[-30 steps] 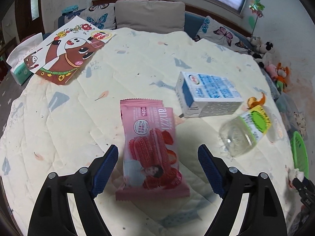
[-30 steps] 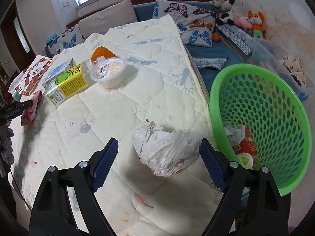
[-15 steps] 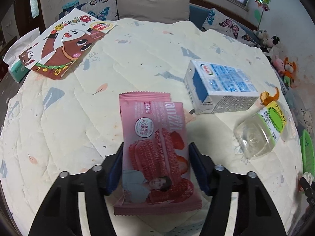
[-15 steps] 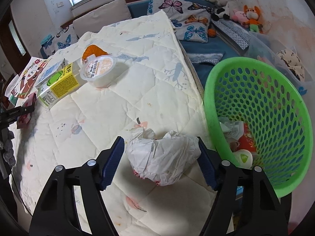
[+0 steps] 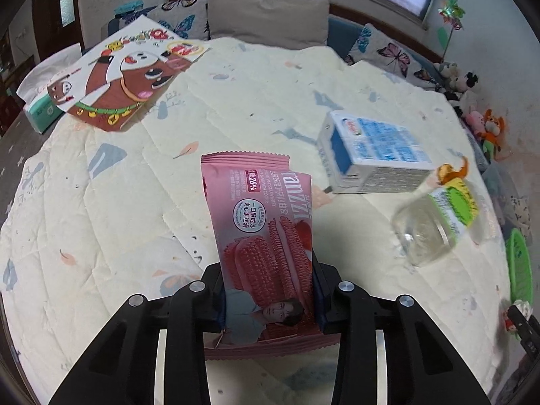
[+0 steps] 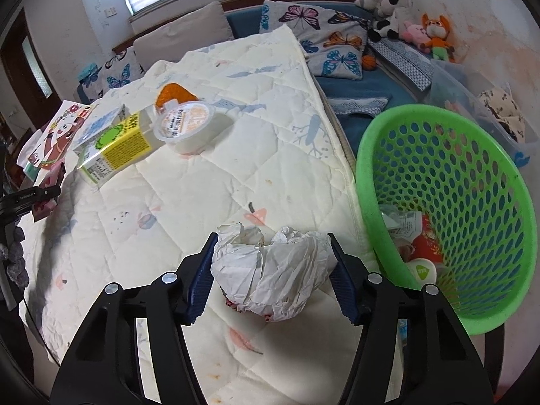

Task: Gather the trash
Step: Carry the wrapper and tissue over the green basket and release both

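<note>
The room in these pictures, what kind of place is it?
Probably a home bedroom or child's room: a quilted mat strewn with trash, butterfly-print pillows along the wall under a window, and plush toys in the corner.

Surface: you work over a cream quilted cover (image 5: 236, 101) printed with pale feathers.
Far left corner: a cartoon cow sheet (image 5: 128, 77) lies flat.
Middle: your pink cookie wrapper (image 5: 263, 236).
Right of it: a blue milk carton (image 5: 374, 155) on its side, a clear jar (image 5: 432, 229) beside it.
Near edge: you see crumpled white paper (image 6: 273, 270).
Further back: a yellow-green carton (image 6: 114, 145) and a lidded cup (image 6: 189, 125).
</note>
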